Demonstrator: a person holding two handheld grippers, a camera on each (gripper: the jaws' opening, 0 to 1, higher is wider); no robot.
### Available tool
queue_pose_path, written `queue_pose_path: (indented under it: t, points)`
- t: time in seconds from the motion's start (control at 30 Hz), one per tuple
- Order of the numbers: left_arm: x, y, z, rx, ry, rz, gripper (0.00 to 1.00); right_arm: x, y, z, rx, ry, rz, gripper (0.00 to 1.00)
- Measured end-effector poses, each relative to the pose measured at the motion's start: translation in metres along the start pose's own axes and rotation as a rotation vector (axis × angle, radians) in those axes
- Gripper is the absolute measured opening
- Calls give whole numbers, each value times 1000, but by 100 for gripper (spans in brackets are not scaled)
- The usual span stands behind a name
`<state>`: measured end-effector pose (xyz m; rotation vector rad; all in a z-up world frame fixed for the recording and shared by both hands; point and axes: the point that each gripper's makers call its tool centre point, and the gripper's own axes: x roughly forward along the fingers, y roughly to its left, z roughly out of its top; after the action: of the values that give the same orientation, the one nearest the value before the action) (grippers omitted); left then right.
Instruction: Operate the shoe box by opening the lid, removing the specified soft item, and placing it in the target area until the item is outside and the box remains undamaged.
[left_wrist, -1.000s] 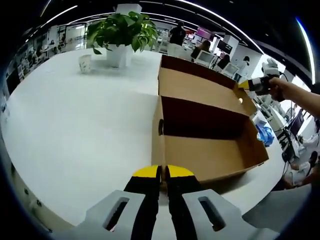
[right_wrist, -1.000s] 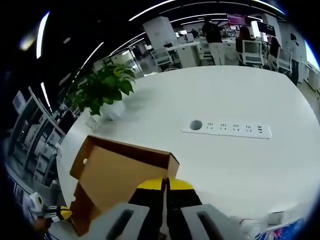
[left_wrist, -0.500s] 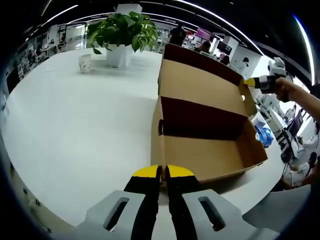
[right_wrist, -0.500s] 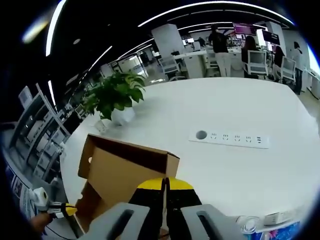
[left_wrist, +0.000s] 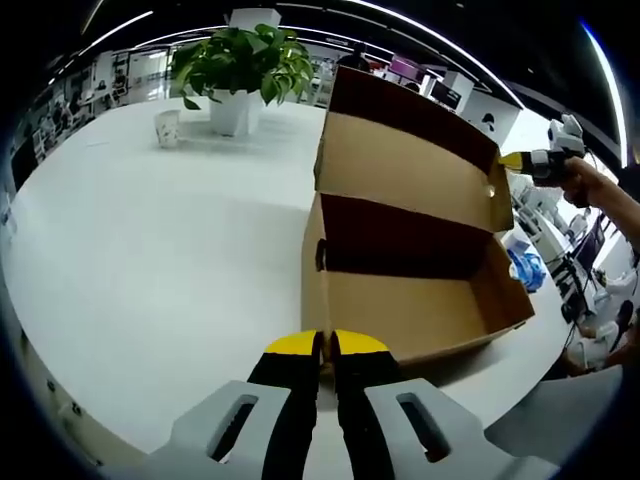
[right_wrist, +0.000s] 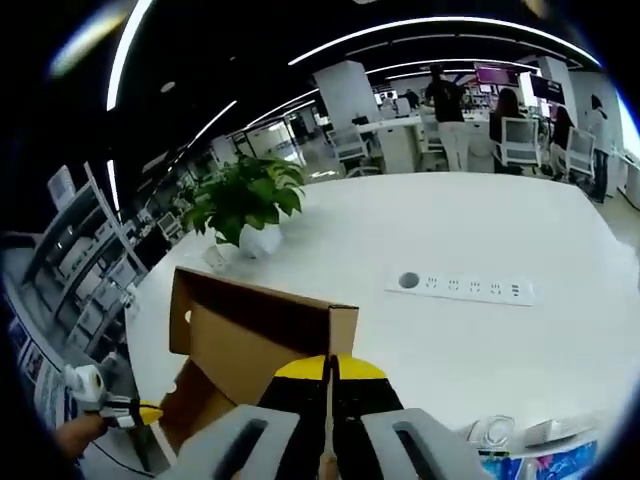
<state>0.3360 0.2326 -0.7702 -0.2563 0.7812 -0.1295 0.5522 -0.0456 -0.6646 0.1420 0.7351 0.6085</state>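
A brown cardboard shoe box (left_wrist: 420, 310) stands open on the white table (left_wrist: 150, 250). The part of its floor that I can see is bare cardboard, and its far half lies in shadow. The lid (left_wrist: 410, 170) stands nearly upright on the far side. My left gripper (left_wrist: 325, 345) is shut on the box's near corner wall. My right gripper (left_wrist: 512, 160), with a hand behind it, holds the lid's upper right corner. In the right gripper view that gripper (right_wrist: 328, 365) is shut on the lid (right_wrist: 250, 330) at its edge. The left gripper (right_wrist: 150, 412) touches the box's lower corner.
A potted plant (left_wrist: 240, 65) and a paper cup (left_wrist: 167, 128) stand at the table's far side. A white power strip (right_wrist: 460, 287) lies past the lid. A blue crumpled thing (left_wrist: 528, 268) sits just beyond the box's right end, near the table's edge. People sit at desks far behind.
The right gripper has swung the lid higher, from leaning back to nearly upright. The left gripper and the box base have stayed put.
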Motion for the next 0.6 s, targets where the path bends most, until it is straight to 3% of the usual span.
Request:
queue_pose_path:
  t: [0.6]
  points:
    - [-2, -2, 1, 28, 7, -8, 2, -27, 19, -8, -64, -78, -17, 0]
